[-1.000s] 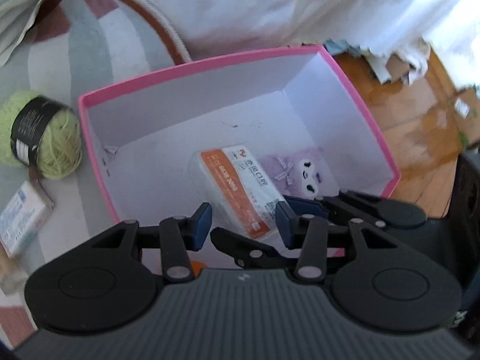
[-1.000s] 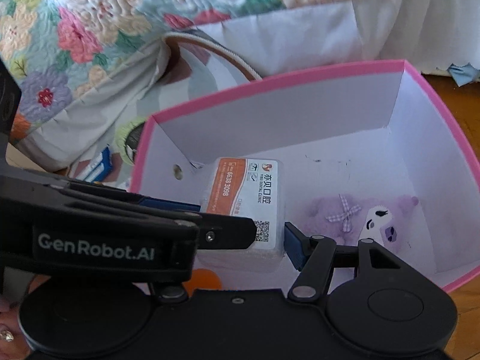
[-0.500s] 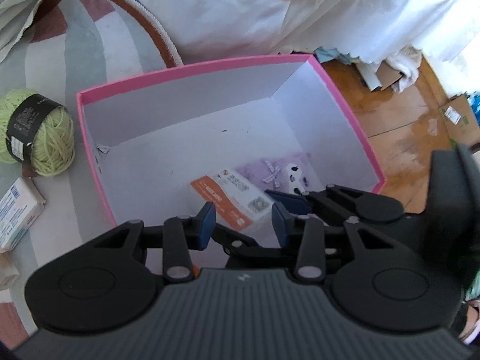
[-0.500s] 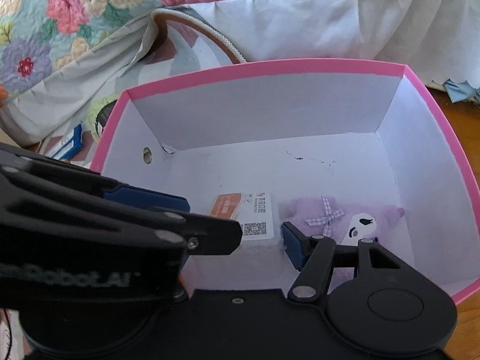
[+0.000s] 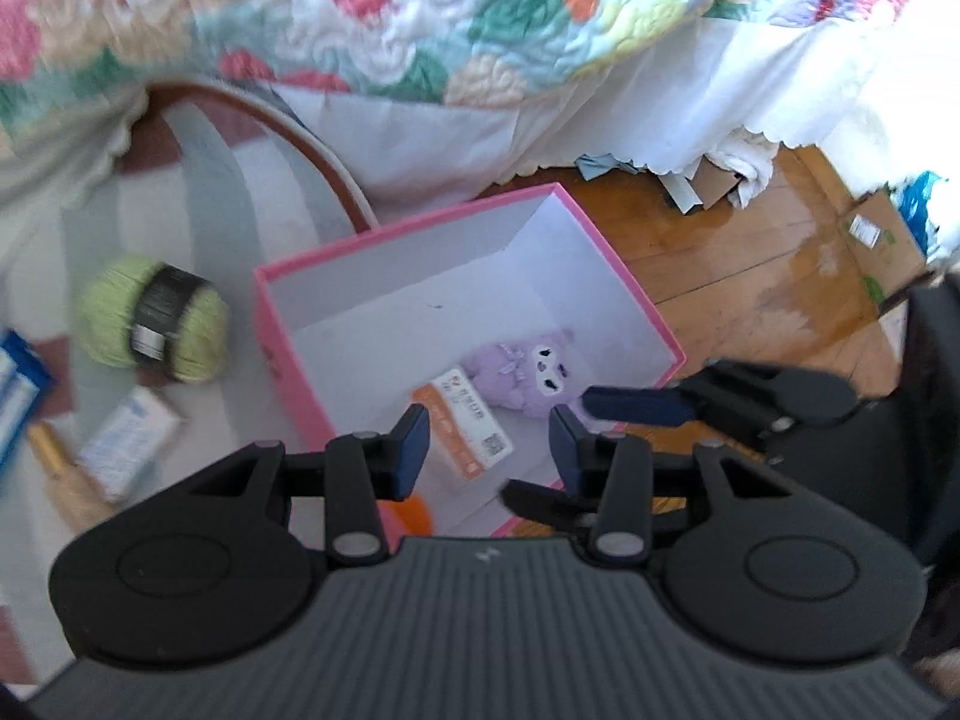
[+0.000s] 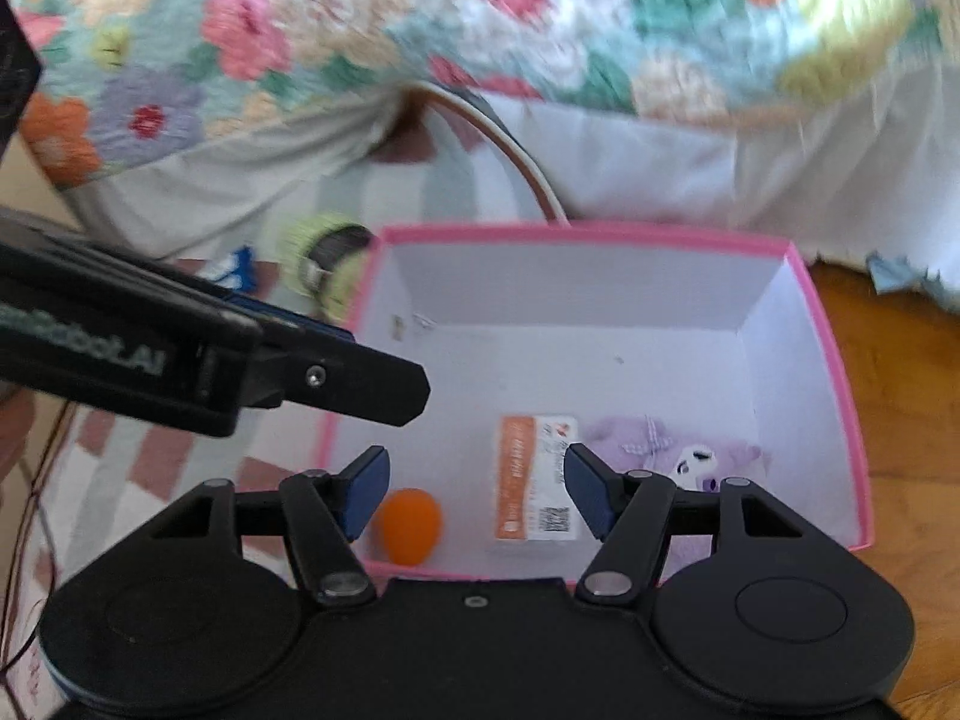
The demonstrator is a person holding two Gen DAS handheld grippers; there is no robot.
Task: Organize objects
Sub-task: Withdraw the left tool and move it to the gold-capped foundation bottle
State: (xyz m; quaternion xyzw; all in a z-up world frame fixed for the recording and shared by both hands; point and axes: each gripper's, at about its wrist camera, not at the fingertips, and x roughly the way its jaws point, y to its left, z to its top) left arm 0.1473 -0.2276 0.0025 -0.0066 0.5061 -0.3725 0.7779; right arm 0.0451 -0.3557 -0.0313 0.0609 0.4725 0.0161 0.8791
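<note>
The left gripper (image 5: 489,441) has its jaws spread, opening, nothing between them; the right gripper (image 6: 474,495) likewise stands spread and opening, empty. Both hang above the pink box (image 6: 831,360). Inside it, the orange-and-white packet (image 6: 531,474) lies near the box's 6 o'clock wall, the purple plush toy (image 5: 519,369) touching it at 3 o'clock, the orange ball (image 6: 411,525) at its 9 o'clock. Outside on the rug (image 5: 198,180), at the box's 9 o'clock, sits the green yarn ball (image 5: 153,318).

QR code on orange-white packet (image 6: 538,480); other print blurred.
</note>
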